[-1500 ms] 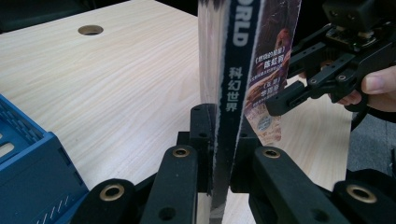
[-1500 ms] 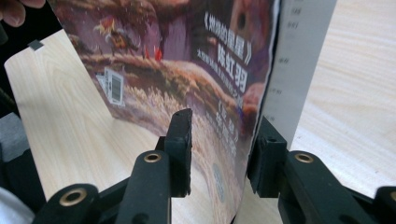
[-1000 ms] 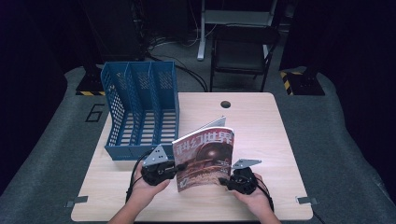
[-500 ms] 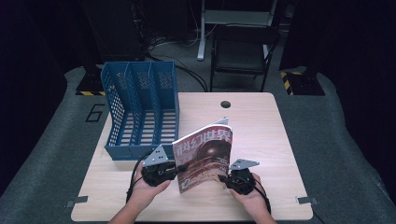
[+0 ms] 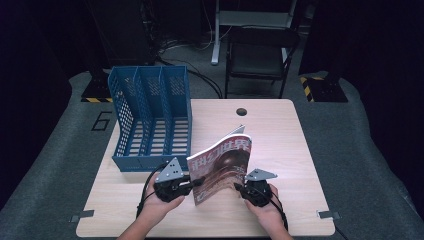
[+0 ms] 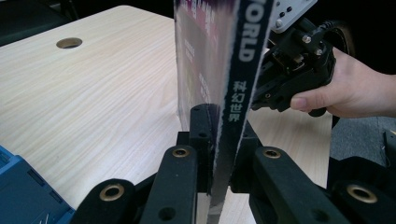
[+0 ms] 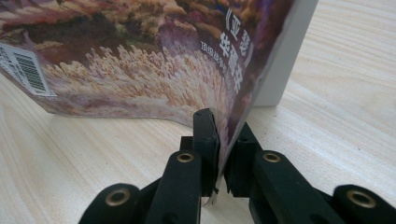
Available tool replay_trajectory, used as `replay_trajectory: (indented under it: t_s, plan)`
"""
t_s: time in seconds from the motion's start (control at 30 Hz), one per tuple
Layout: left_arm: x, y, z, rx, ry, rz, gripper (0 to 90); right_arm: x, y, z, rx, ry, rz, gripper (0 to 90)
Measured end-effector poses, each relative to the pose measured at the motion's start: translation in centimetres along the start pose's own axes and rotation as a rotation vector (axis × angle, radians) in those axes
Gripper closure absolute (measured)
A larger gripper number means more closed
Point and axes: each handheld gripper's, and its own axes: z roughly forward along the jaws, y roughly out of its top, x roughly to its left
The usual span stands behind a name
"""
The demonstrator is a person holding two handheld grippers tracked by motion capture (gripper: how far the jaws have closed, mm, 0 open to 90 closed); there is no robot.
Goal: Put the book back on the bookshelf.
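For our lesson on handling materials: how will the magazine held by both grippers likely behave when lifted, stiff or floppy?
Probably floppy: the magazine already bows between the left gripper and right gripper, its cover curling open. It looks thin at the spine, so likely light. Its glossy cover may slip if the jaws loosen.

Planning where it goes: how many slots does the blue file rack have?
3, side by side in the blue file rack at the table's left: left slot, middle slot, right slot.
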Motion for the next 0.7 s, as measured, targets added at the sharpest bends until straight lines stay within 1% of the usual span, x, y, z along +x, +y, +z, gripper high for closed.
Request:
replay_trajectory:
  t_s: [0.07,0.13,0.17,0.2,0.23,0.27,0.3,0.33,0.37,0.4,0.43,0.5,0.53,0.57,0.63,0.7]
  plan:
    - [0.0,0.0,0.0,0.008,-0.004,-0.001,83.5,0.0,-0.1,0.1,-0.003,0.0,0.0,83.5]
    - [0.0,0.0,-0.1,0.024,0.006,0.022,83.5,-0.2,-0.1,0.1,0.004,0.002,-0.01,82.1]
    - [0.0,0.0,0.0,0.024,0.017,0.038,83.5,-0.1,-0.1,0.2,0.004,0.001,0.006,80.7]
    - [0.1,0.0,-0.1,0.034,0.019,0.054,83.5,-0.2,-0.1,0.2,0.006,0.005,0.008,79.2]
    - [0.1,-0.1,0.0,0.034,0.025,0.061,83.4,-0.3,-0.2,0.2,0.003,0.001,0.018,76.9]
    - [0.1,0.0,-0.1,0.038,0.019,0.062,83.4,-0.3,-0.2,0.2,0.006,-0.003,0.03,74.1]
    - [0.1,0.0,-0.1,0.039,0.02,0.063,83.3,-0.5,-0.2,0.2,-0.002,-0.001,0.02,71.0]
    - [0.0,0.0,0.0,0.037,0.024,0.062,83.3,-0.5,-0.2,0.1,-0.012,0.0,0.037,67.8]
    - [0.1,0.0,-0.1,0.037,0.026,0.065,83.2,-0.6,-0.1,-0.1,-0.019,0.0,0.042,64.7]
    - [0.1,0.0,-0.1,0.037,0.026,0.06,83.2,-0.8,-0.1,-0.2,-0.034,0.005,0.046,62.5]
    - [0.0,-0.1,-0.1,0.032,0.03,0.054,82.9,-0.8,-0.1,-0.4,-0.045,0.012,0.068,60.9]
    - [0.2,-0.1,-0.1,0.037,0.022,0.042,82.6,-1.0,0.0,-0.7,-0.067,0.02,0.056,58.2]
    - [0.2,-0.1,-0.1,0.031,0.022,0.033,82.3,-1.0,0.1,-0.9,-0.069,0.023,0.068,57.2]
    - [0.2,-0.1,-0.1,0.023,0.026,0.029,81.8,-0.9,0.1,-1.1,-0.074,0.025,0.071,56.2]
    - [0.2,0.0,-0.2,0.009,0.011,0.017,80.2,-0.9,0.1,-1.3,-0.082,0.033,0.065,54.7]
    - [0.2,0.0,-0.1,0.003,0.011,0.015,77.8,-0.9,0.1,-1.4,-0.086,0.032,0.061,54.2]
